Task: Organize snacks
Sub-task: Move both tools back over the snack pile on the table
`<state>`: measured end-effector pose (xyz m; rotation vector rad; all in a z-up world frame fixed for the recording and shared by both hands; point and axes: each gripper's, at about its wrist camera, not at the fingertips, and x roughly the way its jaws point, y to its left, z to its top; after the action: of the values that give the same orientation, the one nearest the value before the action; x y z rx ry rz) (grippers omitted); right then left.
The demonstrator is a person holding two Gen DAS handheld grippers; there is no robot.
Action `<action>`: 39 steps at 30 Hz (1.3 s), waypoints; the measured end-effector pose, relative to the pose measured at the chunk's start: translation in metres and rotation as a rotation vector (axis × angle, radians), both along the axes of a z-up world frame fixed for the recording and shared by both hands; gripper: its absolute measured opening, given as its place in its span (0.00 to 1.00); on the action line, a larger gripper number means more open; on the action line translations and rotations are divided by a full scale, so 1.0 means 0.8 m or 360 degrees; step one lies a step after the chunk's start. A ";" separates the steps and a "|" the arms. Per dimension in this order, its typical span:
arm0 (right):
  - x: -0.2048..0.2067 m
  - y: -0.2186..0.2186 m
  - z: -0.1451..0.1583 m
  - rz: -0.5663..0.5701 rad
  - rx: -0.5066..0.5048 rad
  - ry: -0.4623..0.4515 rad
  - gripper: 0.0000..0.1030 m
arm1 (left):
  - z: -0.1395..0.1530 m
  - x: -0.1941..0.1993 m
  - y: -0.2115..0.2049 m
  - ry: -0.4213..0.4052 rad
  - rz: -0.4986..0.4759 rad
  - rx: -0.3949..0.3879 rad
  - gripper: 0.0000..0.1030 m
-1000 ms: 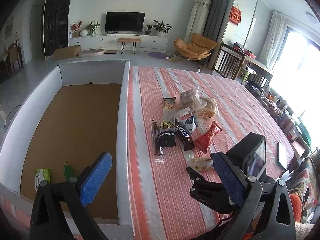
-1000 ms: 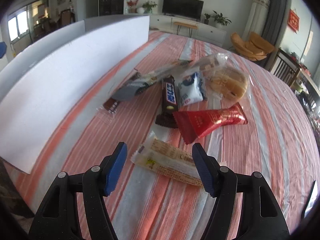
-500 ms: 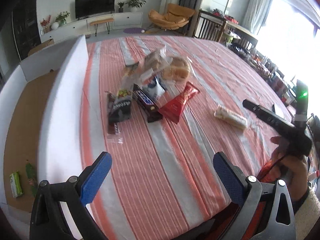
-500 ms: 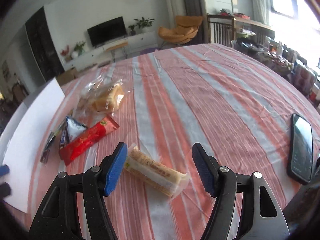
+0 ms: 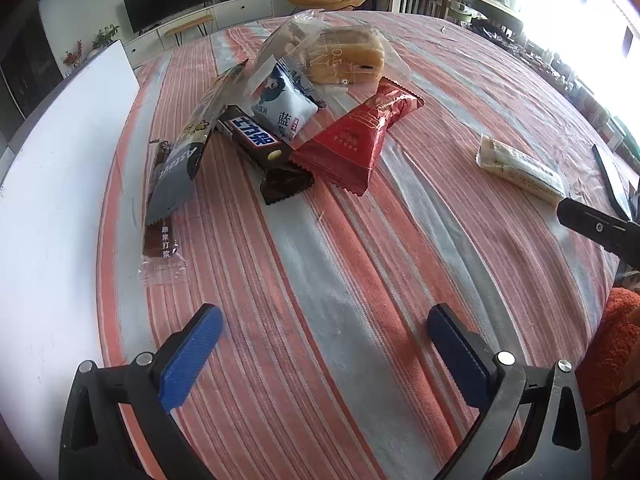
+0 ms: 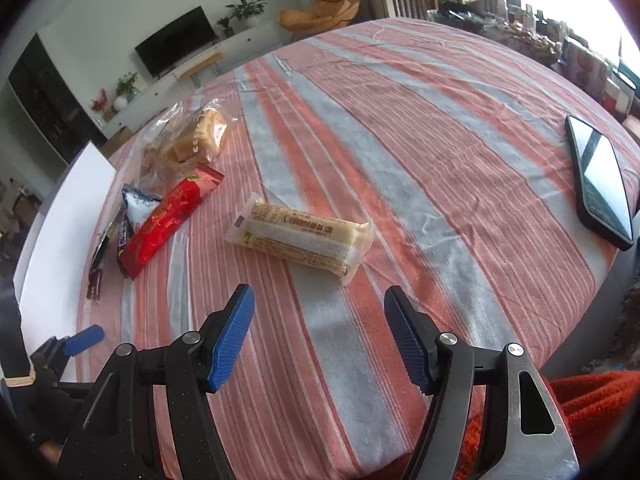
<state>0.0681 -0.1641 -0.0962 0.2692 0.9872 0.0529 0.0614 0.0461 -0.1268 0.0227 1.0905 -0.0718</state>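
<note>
The tabletop (image 6: 400,128), under its red-and-grey striped cloth, carries everything; a white box wall (image 5: 60,184) stands along its edge at nine o'clock in the left wrist view, and that box is most likely where the snacks belong.

The main pile lies at twelve o'clock from the left gripper (image 5: 324,344): a bagged bread loaf (image 5: 344,56) at the back, then a red pouch (image 5: 356,136), a blue-and-white packet (image 5: 284,108) and a dark chocolate bar (image 5: 260,148), overlapping one another.

Apart from the pile, a pale wafer bar (image 6: 300,236) lies alone, at twelve o'clock just ahead of the right gripper (image 6: 320,336). A phone (image 6: 600,184) rests at two o'clock, near the tabletop edge.

Both sets of jaws stand apart and hold nothing.

The step in hand looks like picking up the wafer bar with the right gripper. It lies crosswise, so the jaws would do best to come down over its middle and straddle its narrow width. Close gently: the wrapper is slick and the contents probably crush. Keep clear of the phone.
</note>
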 end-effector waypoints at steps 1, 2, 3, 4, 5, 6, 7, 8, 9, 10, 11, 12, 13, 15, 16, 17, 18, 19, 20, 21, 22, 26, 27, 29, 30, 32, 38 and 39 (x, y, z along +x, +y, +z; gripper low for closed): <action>0.001 -0.001 -0.002 -0.0003 0.0002 0.0012 0.69 | 0.000 0.001 0.000 -0.0009 0.0004 0.0000 1.00; 0.002 -0.002 -0.003 -0.0008 0.0006 0.0018 0.69 | 0.000 0.000 0.001 -0.0017 0.0007 0.0000 1.00; 0.002 -0.002 -0.003 -0.0011 0.0009 0.0022 0.69 | 0.000 0.000 0.002 -0.0025 0.0009 -0.0001 1.00; 0.002 -0.003 -0.004 -0.0014 0.0012 0.0025 0.69 | -0.001 -0.001 0.002 -0.0040 0.0011 -0.0002 1.00; 0.003 -0.003 -0.005 -0.0016 0.0014 0.0031 0.69 | -0.001 -0.003 0.001 -0.0053 0.0011 -0.0002 1.00; 0.003 -0.003 -0.005 -0.0015 0.0012 0.0032 0.69 | -0.002 -0.004 0.001 -0.0062 0.0011 -0.0002 1.00; 0.002 -0.003 -0.005 -0.0014 0.0006 0.0033 0.69 | -0.002 -0.004 0.000 -0.0071 0.0011 -0.0002 1.00; 0.003 -0.002 -0.007 -0.0012 -0.0002 0.0034 0.69 | -0.001 -0.004 0.000 -0.0076 0.0011 -0.0002 1.00; 0.003 -0.002 -0.007 -0.0009 -0.0013 0.0036 0.69 | -0.001 -0.004 0.000 -0.0080 0.0011 -0.0002 1.00; 0.003 -0.001 -0.008 -0.0007 -0.0023 0.0037 0.69 | -0.002 -0.005 0.000 -0.0083 0.0012 -0.0002 1.00; 0.003 0.000 -0.007 -0.0001 -0.0026 0.0039 0.70 | -0.002 -0.004 0.000 -0.0085 0.0014 -0.0003 1.00; 0.004 0.001 -0.008 0.0005 -0.0028 0.0040 0.71 | -0.002 -0.004 0.000 -0.0085 0.0015 -0.0004 1.00; 0.004 0.002 -0.008 0.0008 -0.0033 0.0042 0.72 | -0.002 -0.003 0.000 -0.0086 0.0018 -0.0006 1.00; 0.006 0.004 -0.007 0.0013 -0.0039 0.0044 0.73 | -0.002 -0.003 0.001 -0.0091 0.0020 -0.0006 1.00; 0.006 0.003 -0.007 0.0015 -0.0039 0.0044 0.73 | -0.002 -0.005 0.000 -0.0095 0.0020 -0.0006 1.00; 0.006 0.004 -0.006 0.0017 -0.0039 0.0044 0.74 | -0.002 -0.006 0.000 -0.0099 0.0020 -0.0005 1.00; 0.006 0.004 -0.006 0.0018 -0.0037 0.0044 0.74 | -0.002 -0.007 0.000 -0.0101 0.0021 -0.0004 1.00; 0.006 0.003 -0.006 0.0018 -0.0035 0.0043 0.74 | -0.002 -0.007 0.000 -0.0100 0.0024 -0.0004 1.00; 0.005 0.003 -0.006 0.0018 -0.0034 0.0043 0.75 | -0.002 -0.008 0.000 -0.0098 0.0024 -0.0003 1.00; 0.005 0.003 -0.006 0.0018 -0.0030 0.0042 0.75 | -0.002 -0.009 0.000 -0.0095 0.0021 -0.0003 1.00; 0.005 0.003 -0.006 0.0017 -0.0029 0.0041 0.75 | -0.001 -0.009 0.000 -0.0088 0.0014 -0.0003 1.00; 0.005 0.003 -0.005 0.0016 -0.0014 0.0037 0.75 | 0.006 -0.002 0.001 0.0033 -0.0065 -0.0039 1.00; 0.005 0.003 -0.005 0.0016 -0.0010 0.0036 0.75 | 0.013 0.000 0.003 0.0021 -0.0076 -0.0066 1.00; 0.005 0.002 -0.005 0.0015 -0.0007 0.0035 0.75 | 0.031 0.004 0.004 -0.0033 -0.0094 -0.0077 1.00; 0.005 0.002 -0.005 0.0017 -0.0005 0.0034 0.76 | 0.040 0.007 0.004 -0.0059 -0.0105 -0.0071 1.00; 0.005 0.003 -0.005 0.0019 -0.0004 0.0034 0.76 | 0.056 0.016 0.004 -0.0096 -0.0131 -0.0064 1.00; 0.005 0.002 -0.005 0.0016 0.0015 0.0031 0.76 | 0.077 0.047 -0.003 -0.0083 -0.0204 -0.0068 1.00; 0.005 0.002 -0.005 0.0015 0.0018 0.0030 0.76 | 0.078 0.052 -0.005 -0.0068 -0.0215 -0.0078 1.00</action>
<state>0.0717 -0.1629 -0.0998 0.2760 1.0071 0.0648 0.1032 0.0424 -0.0641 0.0539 1.0437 -0.2186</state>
